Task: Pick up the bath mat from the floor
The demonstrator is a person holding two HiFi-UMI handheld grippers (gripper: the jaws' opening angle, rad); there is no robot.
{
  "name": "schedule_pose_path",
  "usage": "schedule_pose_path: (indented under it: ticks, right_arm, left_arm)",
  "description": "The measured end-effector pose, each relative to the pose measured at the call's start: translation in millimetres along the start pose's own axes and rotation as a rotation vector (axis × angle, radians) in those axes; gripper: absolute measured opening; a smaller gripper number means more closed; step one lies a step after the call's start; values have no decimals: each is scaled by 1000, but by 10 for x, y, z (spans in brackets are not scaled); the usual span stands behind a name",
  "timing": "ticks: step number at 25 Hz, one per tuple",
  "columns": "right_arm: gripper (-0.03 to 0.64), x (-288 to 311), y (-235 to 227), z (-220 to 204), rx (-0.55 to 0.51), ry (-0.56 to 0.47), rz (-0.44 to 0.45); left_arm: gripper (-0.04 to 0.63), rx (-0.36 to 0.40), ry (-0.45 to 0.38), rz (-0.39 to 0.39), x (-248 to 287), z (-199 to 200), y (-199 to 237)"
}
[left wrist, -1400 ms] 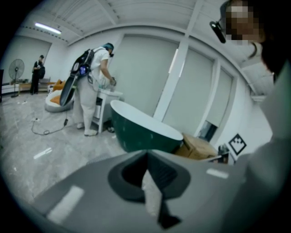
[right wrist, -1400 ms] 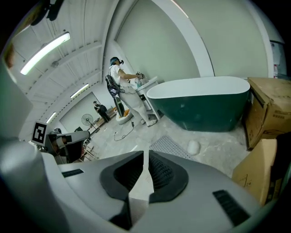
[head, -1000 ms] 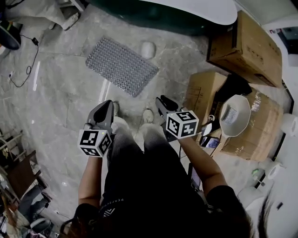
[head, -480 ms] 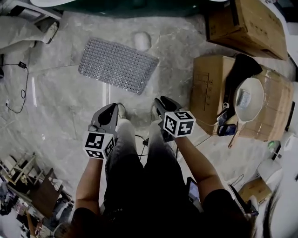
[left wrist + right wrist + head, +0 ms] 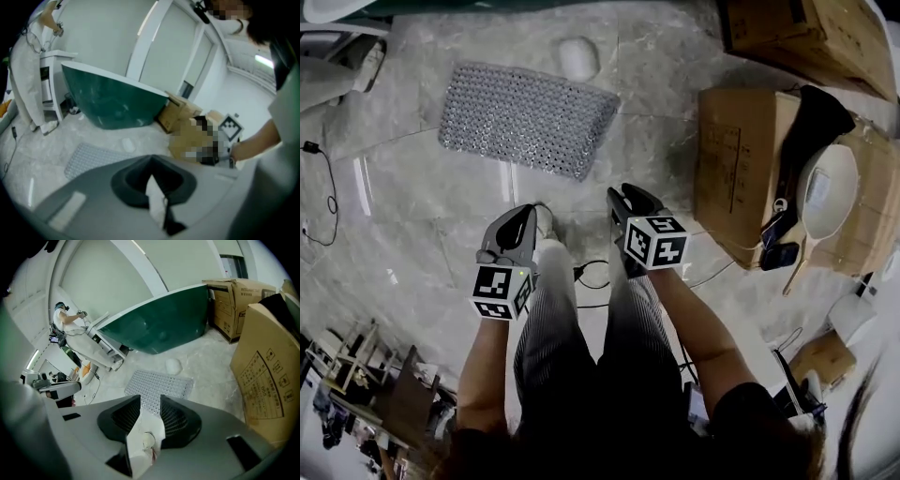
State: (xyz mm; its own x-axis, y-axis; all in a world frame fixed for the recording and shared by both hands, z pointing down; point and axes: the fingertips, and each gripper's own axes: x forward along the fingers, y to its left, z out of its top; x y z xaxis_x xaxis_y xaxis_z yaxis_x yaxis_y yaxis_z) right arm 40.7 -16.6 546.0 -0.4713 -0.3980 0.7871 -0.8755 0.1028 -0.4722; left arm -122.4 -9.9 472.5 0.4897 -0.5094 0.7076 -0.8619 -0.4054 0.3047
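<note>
Your right claw is opening, with nothing between its jaws. Your left claw is closed and empty. Both hover mid-frame over the marble floor. The bath mat lies flat at upper left, well apart from both.

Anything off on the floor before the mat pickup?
Nothing spilled or damaged. The bath mat lies flat but skewed to the tile joints, with a small white lump beside its far edge. A loose black cable trails on the floor between the person's legs, a possible trip hazard.
</note>
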Motion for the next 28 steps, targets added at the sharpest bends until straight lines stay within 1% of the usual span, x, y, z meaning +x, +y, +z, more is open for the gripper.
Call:
schedule_pose_path:
  ticks: [4,6,12,17,20,23,28]
  right_arm:
    - [127,378,-207,-139,31,13,-18]
    - [137,546,-302,-208,39,21,-24]
    - [137,1025,-550,-462,91,32,-45]
    - [137,1479,-818,-697,97,55,-74]
    - [137,1734,-950,-836,126,59,-86]
    - [137,1974,-1073,-964,148,57,-96]
    - [138,2335,-1238,-1176,180,63,-115]
  left_arm:
    - [7,-27,5,18,281,-259,157]
    - [6,-27,11,20,441,-398,217]
    - [6,-25,49,31,858,-818,480]
    - [6,-38,55,41,1198,-1089,609]
    - [7,-49,54,60,1369,-1258,707]
    - [6,-42,48,75,1532,-1418,812]
    - [6,-30,63,96,1762,-1731,1029]
